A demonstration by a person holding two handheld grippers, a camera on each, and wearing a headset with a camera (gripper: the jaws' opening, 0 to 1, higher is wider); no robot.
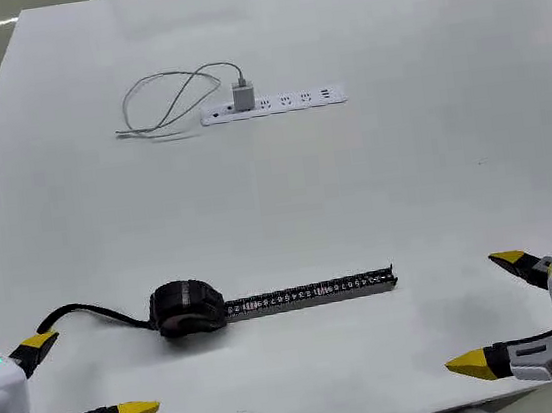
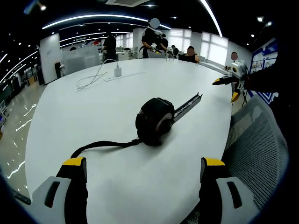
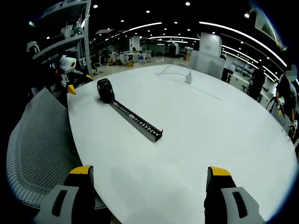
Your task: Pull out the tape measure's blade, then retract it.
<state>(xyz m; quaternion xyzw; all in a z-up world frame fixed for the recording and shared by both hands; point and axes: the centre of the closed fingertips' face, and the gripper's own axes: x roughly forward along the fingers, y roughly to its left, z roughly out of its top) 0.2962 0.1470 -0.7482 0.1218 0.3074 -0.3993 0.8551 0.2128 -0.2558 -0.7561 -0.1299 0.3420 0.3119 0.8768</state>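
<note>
Sitting far back on the white desk (image 1: 404, 181) is a white power strip (image 1: 283, 102) with a white charger (image 1: 243, 96) plugged in near its left end and a pale cable (image 1: 162, 100) looped off to the left, all well apart from the work area. Bare desk lies between each gripper and the tape measure (image 1: 183, 309). A grey mesh chair (image 3: 37, 149) sits at the near desk edge in both gripper views, below desk level. In the left gripper view, people (image 2: 150, 39) stand past the far end of the desk. The tape measure is near the front edge, left of centre in the head view. It has a black rounded case lying on its side. The blade (image 1: 312, 292) is pulled partway out and lies flat on the desk, running straight to the right. It is dark with pale markings and ends in a small upturned hook (image 1: 392, 275). A black strap (image 1: 88, 312) trails from the case's left side and curves toward the left gripper (image 1: 88, 379). The left gripper is at the front left corner, jaws spread wide, holding nothing. It is near the strap end but apart from the case. The right gripper (image 1: 485, 312) is at the front right, jaws also spread wide and empty. It is beyond the hook end and apart from it. Both grippers have yellow tips that point inward toward the tape measure. Each gripper's own view shows the tape measure ahead between its jaws, untouched.
</note>
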